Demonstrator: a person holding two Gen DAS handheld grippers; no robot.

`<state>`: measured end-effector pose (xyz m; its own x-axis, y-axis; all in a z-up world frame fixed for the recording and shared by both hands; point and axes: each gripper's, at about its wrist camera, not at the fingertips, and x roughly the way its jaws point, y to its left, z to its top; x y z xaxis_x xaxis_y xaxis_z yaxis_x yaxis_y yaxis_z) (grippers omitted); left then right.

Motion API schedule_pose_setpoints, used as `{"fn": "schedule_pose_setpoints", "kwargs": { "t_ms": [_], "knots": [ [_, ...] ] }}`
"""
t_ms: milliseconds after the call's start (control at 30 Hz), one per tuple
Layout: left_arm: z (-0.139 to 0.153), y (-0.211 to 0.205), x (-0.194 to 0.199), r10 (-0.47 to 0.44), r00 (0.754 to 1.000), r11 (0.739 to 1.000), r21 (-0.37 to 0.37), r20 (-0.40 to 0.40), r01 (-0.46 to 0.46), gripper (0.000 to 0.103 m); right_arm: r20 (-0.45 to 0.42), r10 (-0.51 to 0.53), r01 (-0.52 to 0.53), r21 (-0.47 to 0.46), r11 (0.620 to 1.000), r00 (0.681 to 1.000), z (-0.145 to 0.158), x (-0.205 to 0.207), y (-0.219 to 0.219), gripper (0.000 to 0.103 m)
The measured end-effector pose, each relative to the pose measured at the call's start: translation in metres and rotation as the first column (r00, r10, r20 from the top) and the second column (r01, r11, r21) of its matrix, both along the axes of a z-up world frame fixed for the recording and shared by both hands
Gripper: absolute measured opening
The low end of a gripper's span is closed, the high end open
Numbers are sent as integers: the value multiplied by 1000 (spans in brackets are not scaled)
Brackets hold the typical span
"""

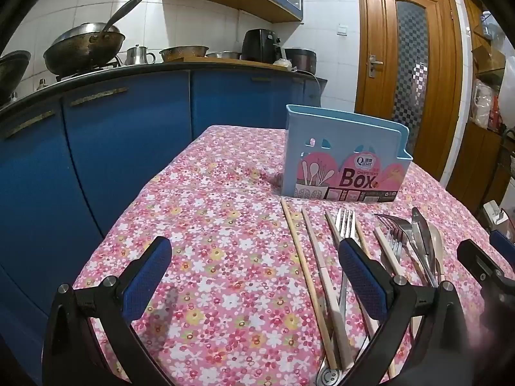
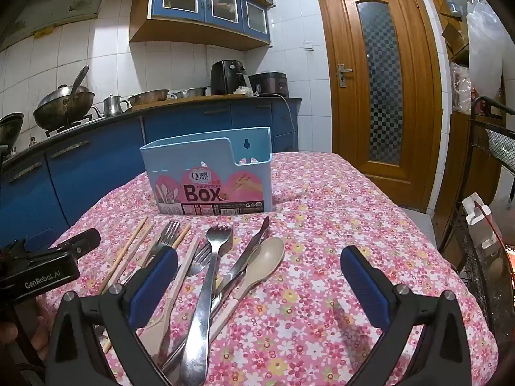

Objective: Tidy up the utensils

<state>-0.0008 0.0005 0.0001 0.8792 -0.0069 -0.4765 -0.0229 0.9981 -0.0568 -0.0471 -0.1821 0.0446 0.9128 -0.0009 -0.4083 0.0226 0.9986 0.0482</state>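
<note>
Utensils (image 2: 206,267) lie beside right claw (image 2: 259,273), spread wide.

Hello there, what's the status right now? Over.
Left gripper and right gripper open, empty. Utensils loose on the tablecloth; blue box upright behind them. Nothing in the way.

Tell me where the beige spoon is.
In the right wrist view, the beige spoon lies at the right edge of the cutlery pile, beside the knife, before the blue box.
</note>
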Motion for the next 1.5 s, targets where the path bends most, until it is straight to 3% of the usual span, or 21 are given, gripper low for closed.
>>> {"fn": "schedule_pose_setpoints", "kwargs": {
  "t_ms": [1500],
  "knots": [
    [1, -2, 3, -1, 1000, 1000, 23, -12, 1, 103, -6, 0, 0, 0, 1000, 1000, 0, 1, 0, 103]
  ]
}}
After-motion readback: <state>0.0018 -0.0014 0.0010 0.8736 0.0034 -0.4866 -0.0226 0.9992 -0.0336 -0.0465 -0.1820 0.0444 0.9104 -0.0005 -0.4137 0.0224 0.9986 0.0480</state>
